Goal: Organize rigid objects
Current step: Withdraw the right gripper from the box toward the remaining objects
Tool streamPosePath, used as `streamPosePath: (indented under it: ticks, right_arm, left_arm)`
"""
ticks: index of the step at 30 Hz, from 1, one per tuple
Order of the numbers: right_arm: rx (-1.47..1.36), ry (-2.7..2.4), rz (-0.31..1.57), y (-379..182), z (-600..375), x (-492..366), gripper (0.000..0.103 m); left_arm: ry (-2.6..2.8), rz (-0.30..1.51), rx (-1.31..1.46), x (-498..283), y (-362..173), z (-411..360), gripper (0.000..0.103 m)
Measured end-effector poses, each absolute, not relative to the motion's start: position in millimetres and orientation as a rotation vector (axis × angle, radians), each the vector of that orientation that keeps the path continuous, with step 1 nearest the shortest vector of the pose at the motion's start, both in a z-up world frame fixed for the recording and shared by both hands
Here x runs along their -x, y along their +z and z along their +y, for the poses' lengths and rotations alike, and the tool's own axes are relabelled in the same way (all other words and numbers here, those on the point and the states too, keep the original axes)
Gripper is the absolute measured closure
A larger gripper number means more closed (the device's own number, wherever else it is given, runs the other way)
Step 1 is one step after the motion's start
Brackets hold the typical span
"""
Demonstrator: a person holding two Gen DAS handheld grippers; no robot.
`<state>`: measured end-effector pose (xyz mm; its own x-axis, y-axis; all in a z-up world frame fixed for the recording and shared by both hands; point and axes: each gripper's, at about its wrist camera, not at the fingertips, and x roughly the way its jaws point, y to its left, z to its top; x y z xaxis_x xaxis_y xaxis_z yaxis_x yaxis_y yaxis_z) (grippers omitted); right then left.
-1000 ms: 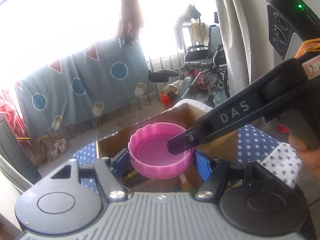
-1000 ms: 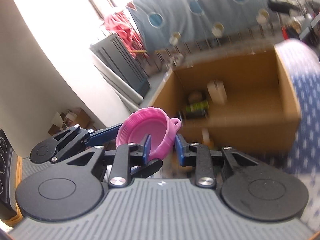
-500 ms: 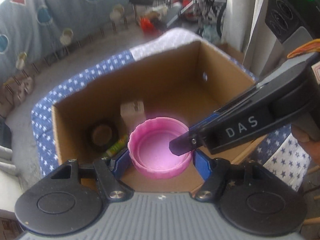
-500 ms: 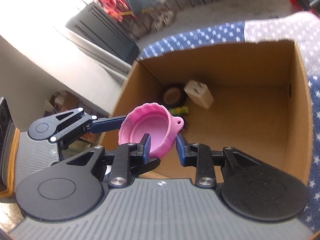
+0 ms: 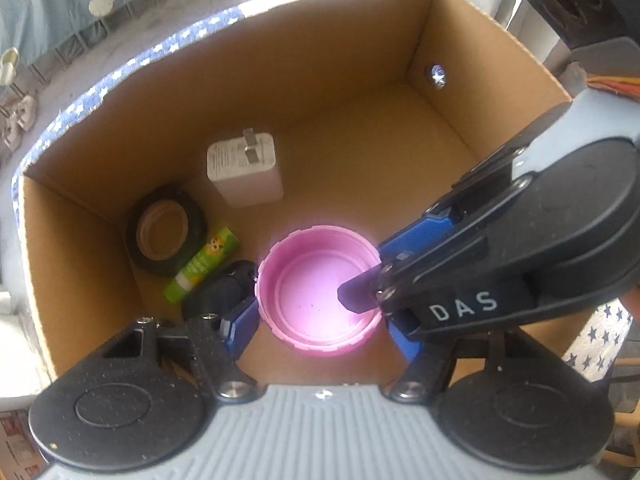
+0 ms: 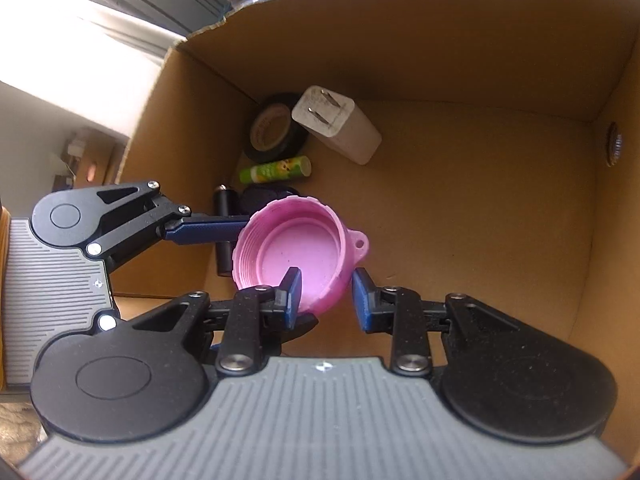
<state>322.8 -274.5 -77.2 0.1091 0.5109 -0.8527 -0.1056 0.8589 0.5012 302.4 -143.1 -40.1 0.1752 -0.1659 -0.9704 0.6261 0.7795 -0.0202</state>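
Two handheld grippers hold one pink lid above the open cardboard box. The left gripper has its blue fingers clamped on the lid's outer wall from opposite sides; its right finger is mostly hidden behind the other tool. The right gripper straddles the lid's rim, one blue finger inside the cup and the other outside; the inner finger touches the wall, while a narrow gap shows at the outer one, so whether this pinch is firm cannot be told. The lid's hollow side faces up toward the cameras, its flat bottom toward the box floor, and a small loop tab sticks out sideways from its rim. Whether it touches the floor cannot be made out. Beneath and to the left lie a black dark object, partly covered by the lid and fingers and hard to identify, a green glue stick lying flat, a roll of black tape in the corner, and a white plug charger with prongs up. The rest of the floor is bare. Blue star-patterned cloth shows past the far wall
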Motion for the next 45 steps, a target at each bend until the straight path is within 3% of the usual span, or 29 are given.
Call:
streamPosePath:
  ticks: [6, 10, 20, 26, 28, 30, 33, 37, 45]
  right_arm:
    - [-0.387, 0.465, 1.373, -75.0, -277.0, -323.9, 0.061]
    - [-0.408, 0.462, 1.322, -64.6, -279.2, -315.9, 0.06]
    - [-0.496, 0.449, 0.952, 32.9, -317.0, -226.9, 0.057]
    - [-0.497, 0.419, 0.733, 66.7, -329.9, -132.2, 0.044]
    - [-0.479, 0.393, 0.679, 67.3, -327.1, -102.3, 0.027]
    - [-0.459, 0.352, 0.641, 60.6, -320.7, -74.9, 0.017]
    - [-0.47, 0.292, 0.625, 45.2, -309.7, -41.3, 0.015]
    - [-0.446, 0.219, 0.6, 23.7, -290.7, -9.6, 0.001]
    - [-0.331, 0.151, 0.587, 12.4, -268.3, 7.0, 0.001]
  left_arm:
    - [-0.582, 1.282, -0.399, -299.8, -34.3, -134.6, 0.033]
    - [-0.569, 1.239, -0.362, -290.5, -13.6, -125.3, 0.033]
    - [-0.55, 0.992, -0.297, -223.0, 71.6, -84.6, 0.032]
    - [-0.559, 0.879, -0.197, -165.7, 104.0, -55.2, 0.028]
    - [-0.565, 0.855, -0.161, -145.5, 103.8, -47.8, 0.026]
    - [-0.567, 0.85, -0.125, -127.7, 98.1, -41.9, 0.026]
    - [-0.569, 0.843, -0.101, -102.0, 83.2, -37.0, 0.026]
    - [-0.557, 0.855, -0.078, -75.2, 62.3, -37.5, 0.026]
    - [-0.539, 0.85, -0.042, -49.8, 43.7, -32.4, 0.023]
